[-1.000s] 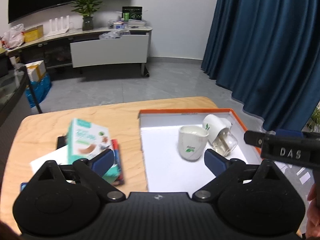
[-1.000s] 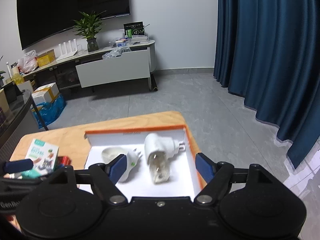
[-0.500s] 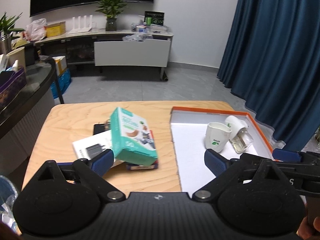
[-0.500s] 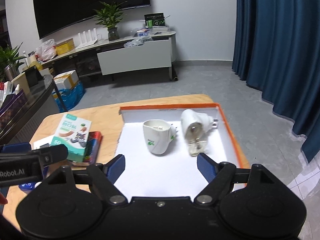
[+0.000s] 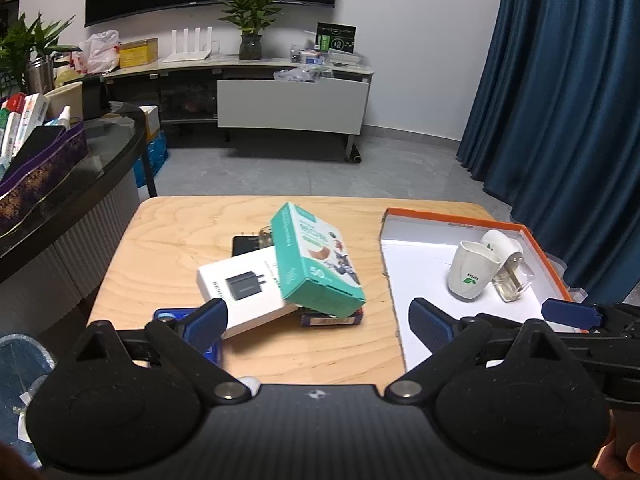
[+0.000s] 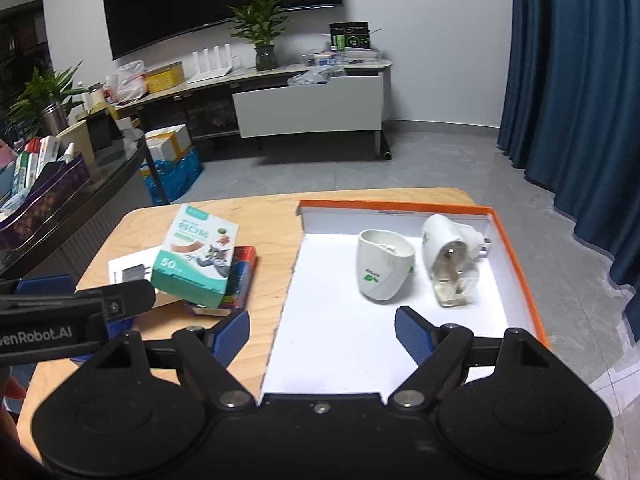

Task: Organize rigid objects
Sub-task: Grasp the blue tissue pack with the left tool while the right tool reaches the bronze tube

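A teal box (image 5: pixel 316 268) leans on a white charger box (image 5: pixel 248 286) and a dark flat box (image 5: pixel 332 317) on the wooden table (image 5: pixel 180 232); the teal box also shows in the right wrist view (image 6: pixel 196 258). An orange-rimmed white tray (image 5: pixel 452 220) holds a white cup-shaped plug-in unit (image 5: pixel 470 274) and a second one with a clear bottle (image 5: pixel 510 274), also seen in the right wrist view (image 6: pixel 382 266) (image 6: pixel 450 266). My left gripper (image 5: pixel 318 318) is open and empty, near the boxes. My right gripper (image 6: pixel 322 330) is open and empty over the tray's near left edge.
A blue object (image 5: pixel 176 316) lies under my left finger. A dark glass-topped counter (image 5: pixel 80 160) with boxes stands at the left. A TV cabinet (image 5: pixel 292 100) and blue curtains (image 5: pixel 560 100) are behind. A bin (image 5: pixel 20 360) sits at lower left.
Both grippers have pulled back and turned left, so the table and the box pile show more fully. Both stay open and empty. The objects have not moved.
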`<state>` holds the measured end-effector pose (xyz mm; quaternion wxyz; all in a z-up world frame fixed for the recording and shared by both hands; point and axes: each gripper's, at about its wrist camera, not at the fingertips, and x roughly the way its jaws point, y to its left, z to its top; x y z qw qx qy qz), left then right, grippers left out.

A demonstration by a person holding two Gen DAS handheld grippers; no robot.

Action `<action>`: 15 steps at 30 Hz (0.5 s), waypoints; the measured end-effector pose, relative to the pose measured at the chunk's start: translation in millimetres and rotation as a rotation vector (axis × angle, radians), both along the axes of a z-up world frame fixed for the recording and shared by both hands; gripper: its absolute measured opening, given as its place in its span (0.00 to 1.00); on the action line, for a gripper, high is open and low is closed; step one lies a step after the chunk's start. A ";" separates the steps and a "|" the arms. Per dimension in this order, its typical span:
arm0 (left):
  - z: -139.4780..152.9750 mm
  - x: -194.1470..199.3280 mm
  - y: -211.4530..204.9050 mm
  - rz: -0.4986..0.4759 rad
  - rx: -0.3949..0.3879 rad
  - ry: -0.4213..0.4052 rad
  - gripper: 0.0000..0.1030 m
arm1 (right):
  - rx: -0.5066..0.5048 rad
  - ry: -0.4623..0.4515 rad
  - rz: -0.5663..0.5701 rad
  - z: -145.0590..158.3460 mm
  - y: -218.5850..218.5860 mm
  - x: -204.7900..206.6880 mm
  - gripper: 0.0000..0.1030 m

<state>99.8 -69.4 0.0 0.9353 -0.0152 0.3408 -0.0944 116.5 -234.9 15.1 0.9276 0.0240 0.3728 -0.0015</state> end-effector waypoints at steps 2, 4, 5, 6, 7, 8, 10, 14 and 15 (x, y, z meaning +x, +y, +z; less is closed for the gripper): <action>0.1 -1.3 4.6 0.009 -0.002 0.001 0.97 | 0.003 0.005 0.010 -2.0 4.3 1.0 0.92; -0.8 -2.4 10.3 0.017 -0.010 0.005 0.97 | 0.002 0.009 0.021 -3.7 9.4 1.3 0.92; -0.4 -2.6 12.9 0.021 -0.015 0.006 0.97 | 0.002 0.012 0.026 -4.5 11.8 1.5 0.92; -0.4 -3.5 15.1 0.025 -0.017 0.006 0.97 | 0.003 0.014 0.032 -5.4 14.5 1.9 0.92; -0.5 -4.4 17.0 0.028 -0.015 0.006 0.97 | 0.003 0.015 0.038 -6.4 16.6 2.0 0.92; -0.6 -5.4 18.7 0.029 -0.013 0.005 0.97 | 0.002 0.016 0.044 -7.0 19.1 2.2 0.92; -0.8 -7.1 22.9 0.033 -0.017 0.004 0.97 | 0.001 0.020 0.056 -8.9 24.3 2.5 0.92; -3.8 -7.7 36.1 0.058 -0.001 0.002 0.98 | 0.004 0.031 0.080 -13.6 35.1 1.4 0.92; -6.1 -7.4 41.5 0.067 0.002 0.007 0.98 | 0.000 0.034 0.089 -14.9 36.9 0.0 0.92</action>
